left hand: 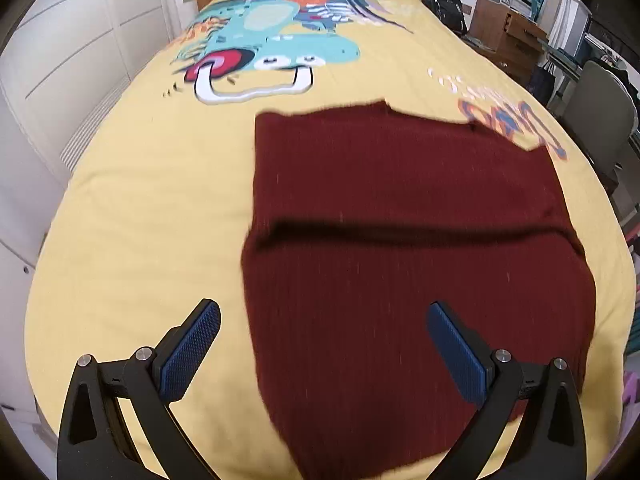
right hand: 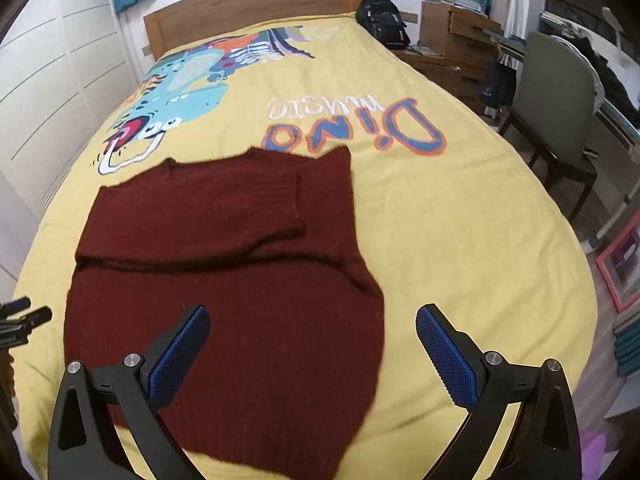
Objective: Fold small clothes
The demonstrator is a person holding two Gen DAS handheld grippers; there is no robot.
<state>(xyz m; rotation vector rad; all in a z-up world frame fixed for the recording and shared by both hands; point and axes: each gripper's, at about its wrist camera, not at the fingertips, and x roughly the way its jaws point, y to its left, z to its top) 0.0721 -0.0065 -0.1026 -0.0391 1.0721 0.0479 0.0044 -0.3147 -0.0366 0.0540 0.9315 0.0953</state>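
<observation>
A dark red ribbed knit sweater lies flat on the yellow bedspread, its sleeves folded across the chest; the right wrist view shows the same sweater with a sleeve cuff lying over the upper body. My left gripper hovers open above the sweater's lower left edge, nothing between its blue pads. My right gripper hovers open over the sweater's lower right edge, holding nothing. The tip of the left gripper shows at the left border of the right wrist view.
The yellow bedspread with a dinosaur print covers a bed with a wooden headboard. White wardrobe doors stand to the left. A chair, desk, drawers and a black backpack crowd the right side.
</observation>
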